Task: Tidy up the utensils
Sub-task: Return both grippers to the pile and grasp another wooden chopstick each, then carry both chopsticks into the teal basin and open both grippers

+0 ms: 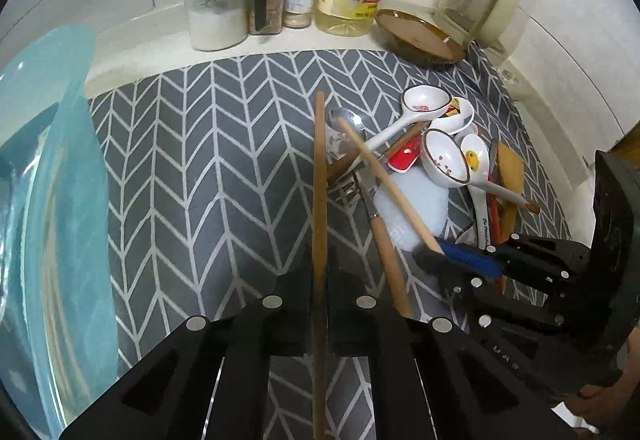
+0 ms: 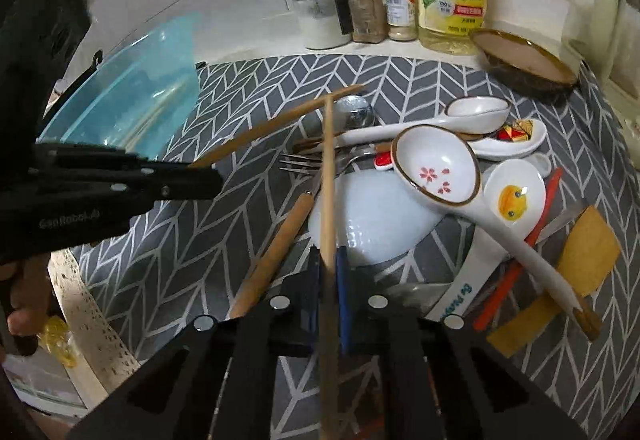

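Left wrist view: left tool (image 1: 320,304) at lower centre, jaws together and clamped on a dark wooden chopstick (image 1: 319,200) that runs up the middle of the frame.
Right wrist view: right tool (image 2: 329,276) at lower centre, blue-padded jaws clamped on a pale wooden chopstick (image 2: 328,176) that points up over the heap.
Right tool, seen from left: at lower right of the left wrist view (image 1: 440,254), pinching the pale stick (image 1: 384,180) near its lower end.
Left tool, seen from right: at mid left of the right wrist view (image 2: 212,178), holding the dark stick (image 2: 276,126), which slants toward upper centre.
Utensil heap: ceramic spoons (image 2: 436,168), a fork (image 2: 304,162), a metal spoon (image 2: 354,110) and a wooden-handled piece (image 2: 276,256) lie tangled on the grey chevron mat (image 1: 200,160), centre to right of both views.
Blue tub (image 1: 48,200): at the left edge, just beside the mat; it looks like a likely place for sorted pieces, though I cannot be sure.
Step in hand: one chopstick gripped in each tool, the pair picked out of the heap, so the sorting is at an early stage.
Next move calls for: lifting both sticks clear without dragging the spoons, bringing them side by side, and setting them down together, away from the heap.
Risk: thin round sticks may pivot or slip between the pads.
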A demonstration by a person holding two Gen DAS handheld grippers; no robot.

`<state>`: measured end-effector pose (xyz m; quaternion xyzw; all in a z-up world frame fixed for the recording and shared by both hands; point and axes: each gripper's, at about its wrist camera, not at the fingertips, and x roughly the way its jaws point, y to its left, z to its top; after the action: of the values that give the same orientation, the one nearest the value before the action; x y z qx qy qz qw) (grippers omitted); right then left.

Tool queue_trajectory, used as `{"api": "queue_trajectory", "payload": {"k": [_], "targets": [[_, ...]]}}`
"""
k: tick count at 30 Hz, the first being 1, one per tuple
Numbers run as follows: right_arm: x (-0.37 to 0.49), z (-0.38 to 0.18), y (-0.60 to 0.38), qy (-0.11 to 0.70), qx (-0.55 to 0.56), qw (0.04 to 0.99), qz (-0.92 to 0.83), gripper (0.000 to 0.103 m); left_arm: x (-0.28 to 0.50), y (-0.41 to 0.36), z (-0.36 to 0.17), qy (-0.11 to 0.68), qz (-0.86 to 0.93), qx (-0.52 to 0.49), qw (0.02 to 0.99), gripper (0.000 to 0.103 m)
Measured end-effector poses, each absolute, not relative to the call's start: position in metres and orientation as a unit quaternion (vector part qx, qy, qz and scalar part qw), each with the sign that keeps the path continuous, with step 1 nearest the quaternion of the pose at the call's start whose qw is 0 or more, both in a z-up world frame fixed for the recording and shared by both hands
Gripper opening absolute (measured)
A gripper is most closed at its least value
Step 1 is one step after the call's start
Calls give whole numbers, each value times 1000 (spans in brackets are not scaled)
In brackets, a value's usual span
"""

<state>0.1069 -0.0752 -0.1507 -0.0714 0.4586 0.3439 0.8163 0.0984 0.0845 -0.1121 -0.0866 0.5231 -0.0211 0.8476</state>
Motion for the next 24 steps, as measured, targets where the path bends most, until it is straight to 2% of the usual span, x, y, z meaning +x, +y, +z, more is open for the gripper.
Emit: {"api": "queue_trajectory", "payload": {"k": [7,12,20,24], "targets": [[112,-101,-104,451,49,819,350,8,78,84,-63,470,-31,-110,875,6],[121,-62,-98,436,90,819,362,8,64,95,-13,418,-30,-125,899,6],[123,18,-32,382,125,803,439,8,25,152,60,332,22,-135,933,6],[123,28,31,404,151,765,479,8,6,197,67,325,87,-125,933,6]]}}
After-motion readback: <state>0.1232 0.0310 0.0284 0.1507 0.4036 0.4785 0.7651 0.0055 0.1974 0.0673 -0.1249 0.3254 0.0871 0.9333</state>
